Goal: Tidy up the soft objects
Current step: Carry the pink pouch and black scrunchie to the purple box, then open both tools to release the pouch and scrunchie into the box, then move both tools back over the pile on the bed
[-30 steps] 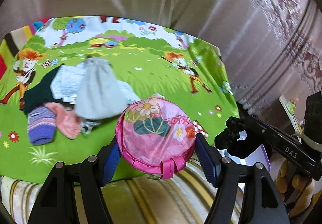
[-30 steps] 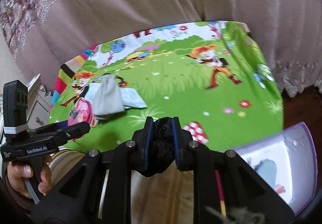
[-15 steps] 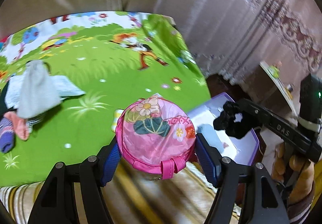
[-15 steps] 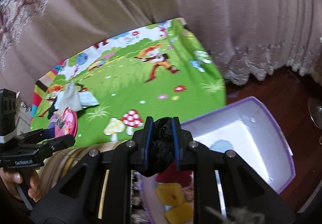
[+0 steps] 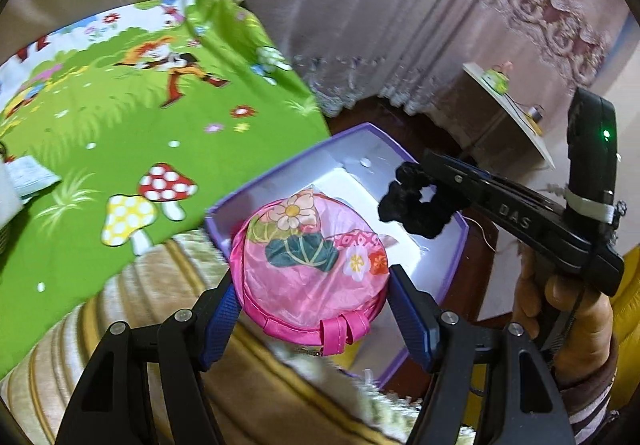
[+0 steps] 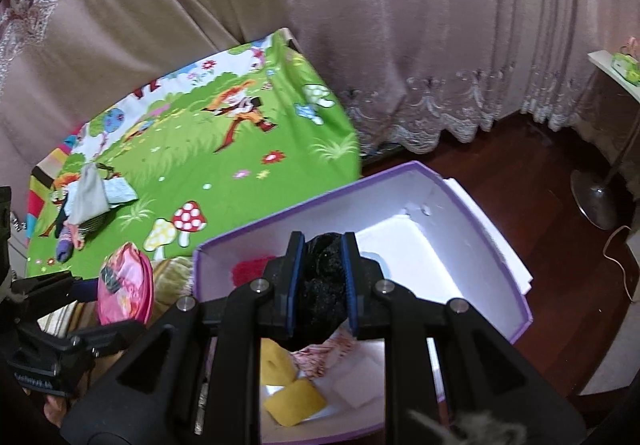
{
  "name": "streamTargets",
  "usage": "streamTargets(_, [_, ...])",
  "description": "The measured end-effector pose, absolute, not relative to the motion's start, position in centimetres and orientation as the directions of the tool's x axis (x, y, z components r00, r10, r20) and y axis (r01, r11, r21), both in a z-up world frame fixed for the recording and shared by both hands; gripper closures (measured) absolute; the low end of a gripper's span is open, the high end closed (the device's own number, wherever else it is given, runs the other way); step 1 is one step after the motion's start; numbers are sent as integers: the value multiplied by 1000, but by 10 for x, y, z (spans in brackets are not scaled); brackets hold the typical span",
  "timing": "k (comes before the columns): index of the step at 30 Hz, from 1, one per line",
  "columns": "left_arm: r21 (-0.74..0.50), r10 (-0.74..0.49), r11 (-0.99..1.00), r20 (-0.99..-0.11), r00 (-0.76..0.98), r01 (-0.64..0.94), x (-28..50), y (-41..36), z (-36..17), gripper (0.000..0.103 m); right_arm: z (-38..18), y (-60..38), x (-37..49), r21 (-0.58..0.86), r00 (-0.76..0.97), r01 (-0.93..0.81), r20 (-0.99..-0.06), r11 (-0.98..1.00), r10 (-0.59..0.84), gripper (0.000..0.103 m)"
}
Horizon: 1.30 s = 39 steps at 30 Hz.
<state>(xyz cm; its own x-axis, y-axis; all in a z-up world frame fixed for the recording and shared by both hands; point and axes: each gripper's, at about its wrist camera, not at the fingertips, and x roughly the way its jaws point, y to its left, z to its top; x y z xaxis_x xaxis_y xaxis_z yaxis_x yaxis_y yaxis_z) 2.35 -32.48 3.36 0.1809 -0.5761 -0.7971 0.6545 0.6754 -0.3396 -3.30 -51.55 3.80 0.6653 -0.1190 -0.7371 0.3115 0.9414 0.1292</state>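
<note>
Both tongs carry soft things over a purple box beside the bed.

In the right wrist view, a heap of clothes (image 6: 86, 201) lies on the bed's green cartoon sheet (image 6: 224, 165) at about nine o'clock. The left tongs (image 5: 310, 297) stand fairly wide, their blue pads pressed on either side of a flat round pink pouch (image 5: 308, 265) printed with flowers, held at the centre of the left wrist view over the near left corner of the purple box (image 6: 516, 285). The right tongs (image 6: 322, 281) are nearly closed, clamped on a black scrunchie (image 6: 322, 277), which hangs above the box's white inside. Down in the box, at six o'clock under the scrunchie, sit yellow sponge blocks (image 6: 296, 401), a red fuzzy thing (image 6: 248, 271) and a pink patterned cloth (image 6: 328, 355). A hand (image 5: 568, 309) at four o'clock in the left wrist view grips the right tongs' handle.
</note>
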Motion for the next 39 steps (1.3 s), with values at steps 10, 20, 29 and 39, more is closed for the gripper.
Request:
streamTargets(10, [-397, -629, 619, -767, 125, 678, 16, -339, 34, 20, 39, -532, -41, 77, 632, 388, -747, 918, -205, 58])
streamTargets(20, [-397, -633, 645, -757, 165, 653, 27, -324, 40, 20, 46, -524, -36, 49, 640, 383, -734, 922, -227, 42])
streamTargets(29, [-408, -641, 681, -734, 224, 608, 47, -296, 50, 20, 56, -505, -26, 59, 663, 339, -723, 939, -194, 39])
streamTargets(39, [-399, -629, 731, -710, 319, 554, 77, -249, 63, 20, 62, -468, -4, 76, 677, 248, -726, 966, -117, 39])
